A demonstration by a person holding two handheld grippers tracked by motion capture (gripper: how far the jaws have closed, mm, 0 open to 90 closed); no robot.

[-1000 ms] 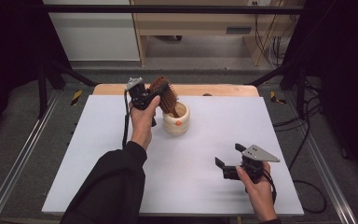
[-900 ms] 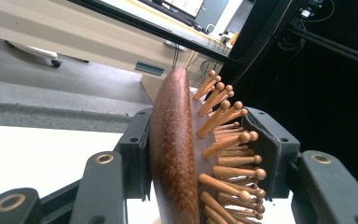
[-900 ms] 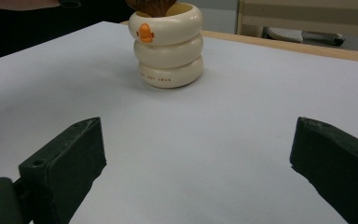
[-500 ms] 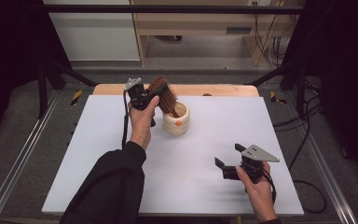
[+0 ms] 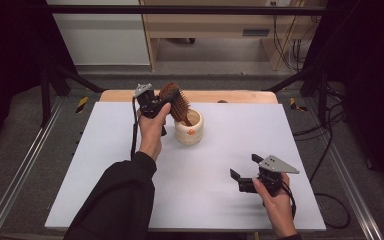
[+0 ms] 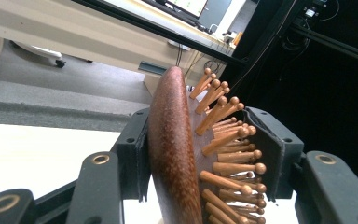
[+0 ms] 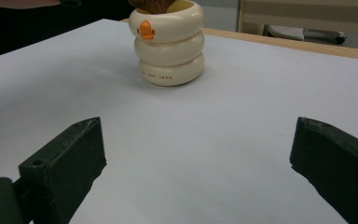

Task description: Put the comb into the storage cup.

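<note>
A brown wooden hairbrush (image 5: pixel 178 102) stands tilted with its handle down inside a cream ringed cup (image 5: pixel 190 132) at the back middle of the white board. My left gripper (image 5: pixel 169 104) is shut on the brush head. In the left gripper view one pad lies against the smooth back of the hairbrush (image 6: pixel 172 154) and the other meets the peg tips; the jaws of my left gripper (image 6: pixel 205 140) have just been opening slightly. My right gripper (image 5: pixel 245 167) rests open near the front right, nothing between its jaws, pointing at the cup (image 7: pixel 170 46).
The white board (image 5: pixel 105 165) lies on a wooden tabletop (image 5: pixel 230 96) whose strip shows at the back edge. Metal frame rails (image 5: pixel 25 170) run along both sides. A dark sleeve reaches in from the front left. Cables hang at the right.
</note>
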